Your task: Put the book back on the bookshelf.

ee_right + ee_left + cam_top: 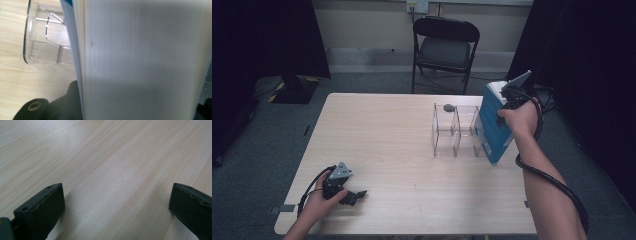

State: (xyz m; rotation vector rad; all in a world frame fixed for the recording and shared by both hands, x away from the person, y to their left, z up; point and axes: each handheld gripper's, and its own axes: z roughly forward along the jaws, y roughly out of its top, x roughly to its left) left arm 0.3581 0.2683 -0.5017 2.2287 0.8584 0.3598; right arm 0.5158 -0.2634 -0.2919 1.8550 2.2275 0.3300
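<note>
Blue-covered book point(493, 125): rectangular, thick white page block, beside clear plastic rack point(453, 131).

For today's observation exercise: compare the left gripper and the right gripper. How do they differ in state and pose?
The left gripper has open jaws with nothing between them; the right gripper is shut on the blue book. The left gripper lies low on the table near its front edge; the right gripper is raised at the book's top, beside the clear rack. Both are hand-held, with grey plates and trailing cables.
</note>
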